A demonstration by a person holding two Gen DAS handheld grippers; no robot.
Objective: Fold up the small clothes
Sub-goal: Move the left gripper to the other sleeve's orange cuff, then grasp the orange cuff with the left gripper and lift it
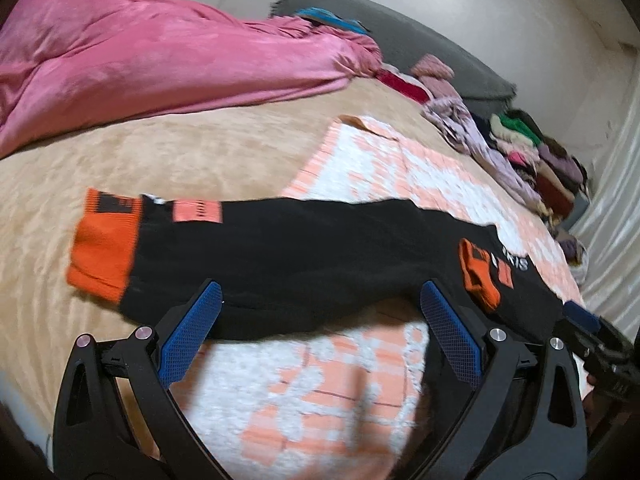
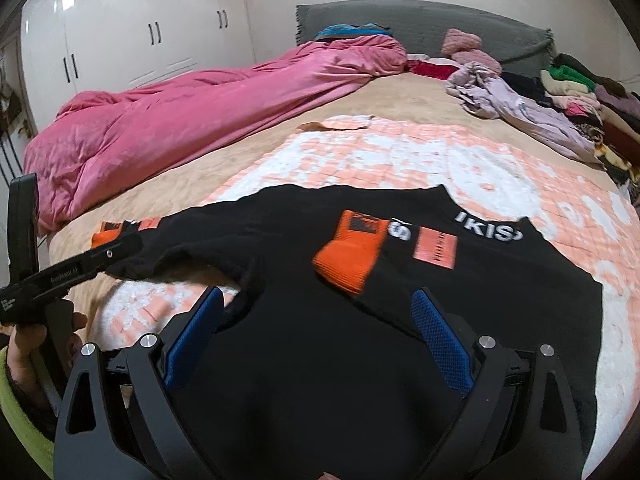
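Note:
A black sweatshirt (image 1: 304,256) with orange cuffs lies flat on a peach-and-white mat (image 1: 380,168) on the bed. Its left sleeve stretches out to an orange cuff (image 1: 104,248). The right sleeve is folded across the body, its orange cuff (image 2: 348,256) lying on the chest. My left gripper (image 1: 320,300) is open and empty, its jaws spread at the near edge of the outstretched sleeve. My right gripper (image 2: 316,304) is open and empty over the sweatshirt body (image 2: 320,360). The left gripper also shows at the left of the right wrist view (image 2: 120,244).
A pink duvet (image 2: 180,120) is bunched along the far left of the beige bed (image 1: 160,160). A heap of unfolded clothes (image 2: 560,100) lies along the right side. A grey headboard (image 2: 420,24) and white wardrobes (image 2: 140,28) stand behind.

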